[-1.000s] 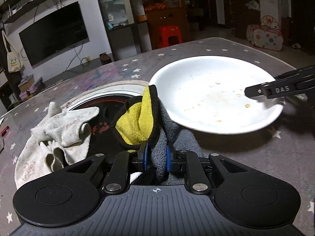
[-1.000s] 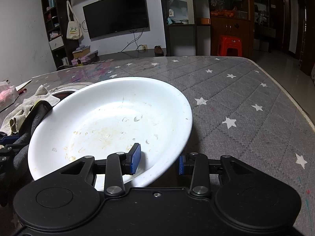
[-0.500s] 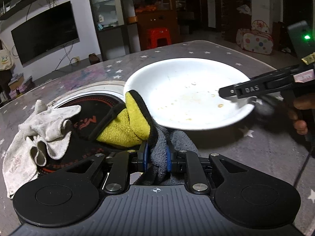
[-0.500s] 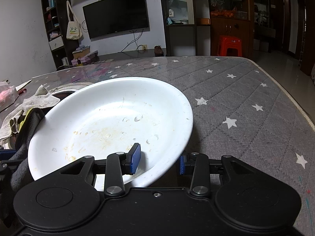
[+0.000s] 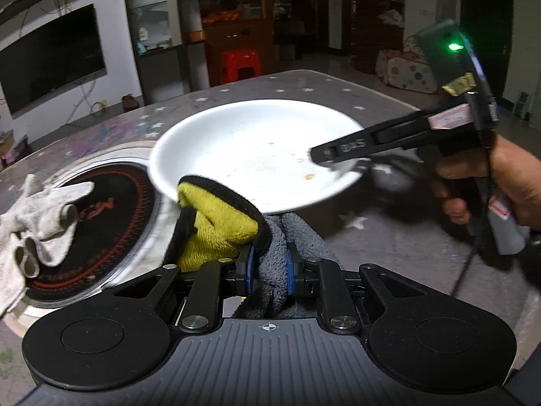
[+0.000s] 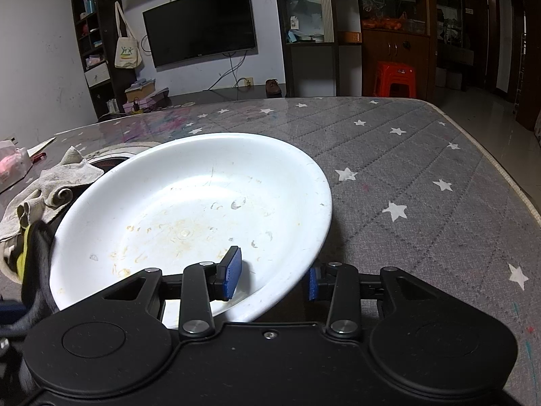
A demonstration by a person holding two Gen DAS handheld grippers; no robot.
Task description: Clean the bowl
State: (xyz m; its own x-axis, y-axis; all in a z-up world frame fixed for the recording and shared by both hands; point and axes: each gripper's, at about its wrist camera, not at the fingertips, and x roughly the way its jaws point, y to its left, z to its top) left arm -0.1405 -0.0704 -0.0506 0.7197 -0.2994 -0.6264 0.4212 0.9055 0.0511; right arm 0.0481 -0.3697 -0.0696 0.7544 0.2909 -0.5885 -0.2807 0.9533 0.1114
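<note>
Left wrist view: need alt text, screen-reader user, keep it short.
The left gripper is shut on a grey and yellow cloth whose top reaches the near rim of a white bowl with food smears. The right gripper, in a hand, grips the bowl's right rim above a star-print table.

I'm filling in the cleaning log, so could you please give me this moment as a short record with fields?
bowl: white bowl, tilted, rim raised off the table
residue: yellowish smears and crumbs inside
right gripper: right gripper clamped on the bowl's near rim
left gripper: left gripper shut on grey-and-yellow cloth
cloth position: at the bowl's left edge, not yet on the smears
other: crumpled white rag on a round black cooktop
</note>
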